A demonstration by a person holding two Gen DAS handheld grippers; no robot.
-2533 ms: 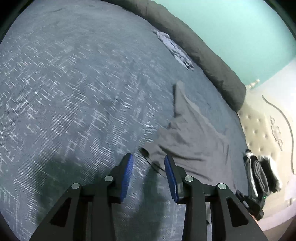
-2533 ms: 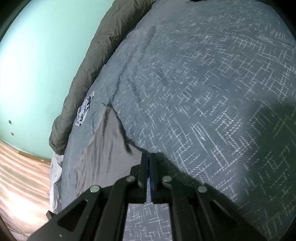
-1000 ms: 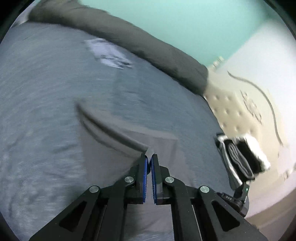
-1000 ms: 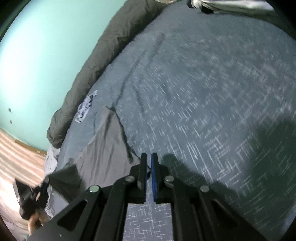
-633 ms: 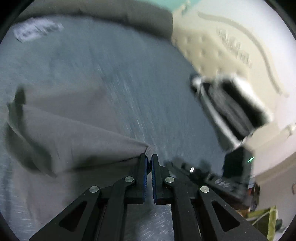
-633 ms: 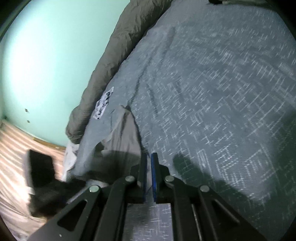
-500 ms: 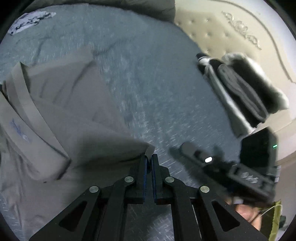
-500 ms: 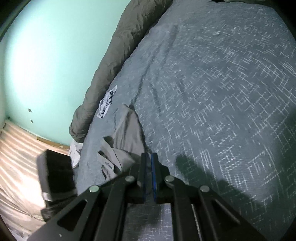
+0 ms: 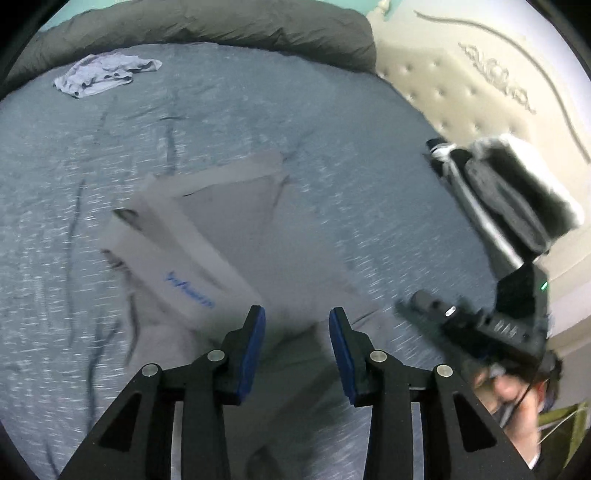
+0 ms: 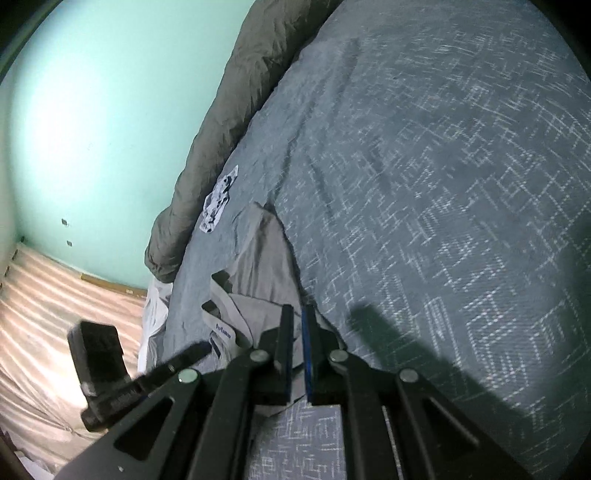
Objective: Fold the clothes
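The grey cotton garment with a broad waistband and small blue lettering (image 9: 207, 236) lies partly folded on the bed's blue-grey woven cover (image 9: 258, 110), spread from the centre of the left wrist view down toward 6 o'clock, its banded edge doubled over at about 9 o'clock of the cloth. The left gripper (image 9: 297, 332) hangs just above the near part of the garment with its blue-padded fingers (image 9: 253, 339) spread wide apart and nothing between them. In the right wrist view the right gripper (image 10: 297, 345) sits at the garment's near edge (image 10: 258, 280), its fingers drawn almost together with only a thin slit left; whether any cloth is pinched in that slit cannot be told. The same gripper shows in the left view at 4 o'clock (image 9: 480, 325), blurred, with a hand behind it. A small crumpled pale blue-grey piece of clothing (image 9: 103, 74) lies well apart at 11 o'clock, near the rolled dark grey quilt (image 9: 221, 26) along the far side of the bed. A folded black and white stack (image 9: 517, 195) rests at 3 o'clock beside the cream tufted headboard (image 9: 461, 74). A mint-green wall (image 10: 92, 129) fills the right view at 10 o'clock.
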